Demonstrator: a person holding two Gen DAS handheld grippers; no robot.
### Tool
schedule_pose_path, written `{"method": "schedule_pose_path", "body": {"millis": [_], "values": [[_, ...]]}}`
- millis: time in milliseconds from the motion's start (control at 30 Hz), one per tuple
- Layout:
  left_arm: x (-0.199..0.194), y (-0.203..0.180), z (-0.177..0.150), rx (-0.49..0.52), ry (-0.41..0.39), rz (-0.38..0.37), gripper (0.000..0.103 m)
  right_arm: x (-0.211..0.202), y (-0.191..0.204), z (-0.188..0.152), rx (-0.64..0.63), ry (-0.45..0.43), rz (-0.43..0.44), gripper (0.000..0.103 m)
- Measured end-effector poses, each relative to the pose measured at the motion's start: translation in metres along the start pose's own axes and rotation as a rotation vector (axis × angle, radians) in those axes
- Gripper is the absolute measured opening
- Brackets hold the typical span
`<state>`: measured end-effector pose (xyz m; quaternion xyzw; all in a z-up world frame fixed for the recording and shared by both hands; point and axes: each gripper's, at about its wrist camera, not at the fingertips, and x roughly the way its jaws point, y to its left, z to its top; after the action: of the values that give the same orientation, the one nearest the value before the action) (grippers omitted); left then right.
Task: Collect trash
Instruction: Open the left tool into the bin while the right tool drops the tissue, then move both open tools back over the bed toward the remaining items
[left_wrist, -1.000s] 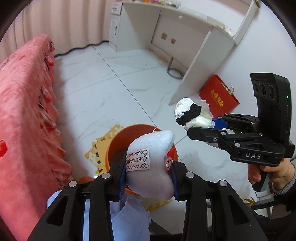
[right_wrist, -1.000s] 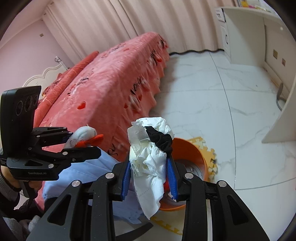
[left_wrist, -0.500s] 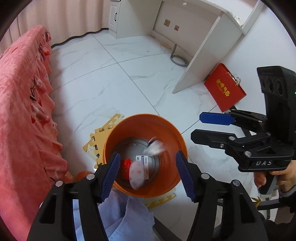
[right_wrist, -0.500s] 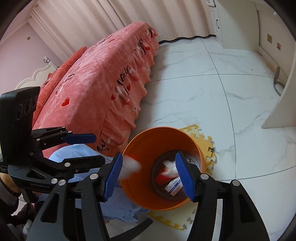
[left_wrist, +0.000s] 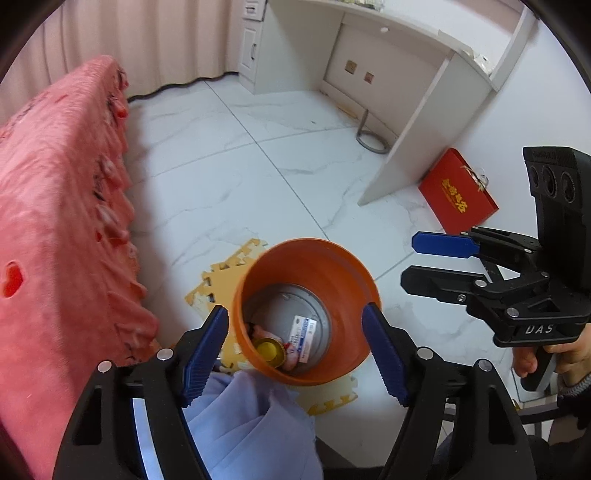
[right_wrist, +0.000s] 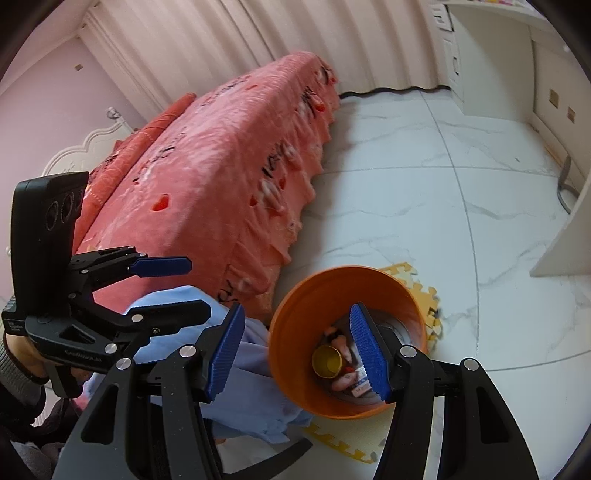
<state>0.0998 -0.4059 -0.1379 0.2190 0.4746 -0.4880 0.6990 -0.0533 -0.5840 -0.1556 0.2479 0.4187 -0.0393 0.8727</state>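
An orange trash bin (left_wrist: 343, 280) stands on the white floor on a yellow foam mat; it also shows in the right wrist view (right_wrist: 295, 332). Inside it lie a yellow cup (left_wrist: 269, 350), a labelled packet (left_wrist: 303, 334) and pinkish trash (right_wrist: 341, 382). My left gripper (left_wrist: 295, 354) is open and empty above the bin. My right gripper (right_wrist: 299, 354) is open and empty above the bin too. Each gripper shows in the other's view, the right one (left_wrist: 439, 264) and the left one (right_wrist: 177, 286), both with jaws apart.
A bed with a pink cover (right_wrist: 221, 177) is on the left of the bin. A light blue cloth (left_wrist: 251, 424) lies beside the bin. A red gift bag (left_wrist: 456, 194) leans by a white desk (left_wrist: 417, 110). A yellow foam mat (left_wrist: 214, 284) lies under the bin.
One second ago the left gripper held a white sock and the right held crumpled tissue with something black. Both opened and the items dropped into the bin. Both grippers have since lifted slightly.
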Motion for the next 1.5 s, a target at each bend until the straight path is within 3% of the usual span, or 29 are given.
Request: {"method": "schedule_pose_path", "body": {"millis": [100, 433, 567, 700, 767, 1133, 1500], "values": [[-0.02, 0.006, -0.01, -0.025, -0.037, 0.032, 0.085, -0.008, 0.016, 0.002, -0.029, -0.011, 0.018, 0.064], [-0.087, 0.035, -0.053, -0.132, -0.14, 0.137, 0.085, -0.021, 0.097, 0.01, -0.175, -0.03, 0.104, 0.073], [-0.116, 0.048, -0.074, -0.192, -0.186, 0.193, 0.09, -0.02, 0.13, 0.01, -0.234, -0.019, 0.148, 0.075], [-0.15, 0.063, -0.105, -0.268, -0.234, 0.25, 0.091, -0.014, 0.168, 0.008, -0.294, -0.005, 0.196, 0.083], [-0.165, 0.072, -0.121, -0.313, -0.249, 0.285, 0.095, -0.009, 0.19, 0.008, -0.329, 0.009, 0.229, 0.085], [-0.241, 0.134, -0.23, -0.619, -0.3, 0.483, 0.095, 0.036, 0.328, -0.004, -0.539, 0.094, 0.397, 0.086], [-0.271, 0.201, -0.297, -0.812, -0.316, 0.573, 0.095, 0.089, 0.428, -0.005, -0.65, 0.159, 0.482, 0.086]]}}
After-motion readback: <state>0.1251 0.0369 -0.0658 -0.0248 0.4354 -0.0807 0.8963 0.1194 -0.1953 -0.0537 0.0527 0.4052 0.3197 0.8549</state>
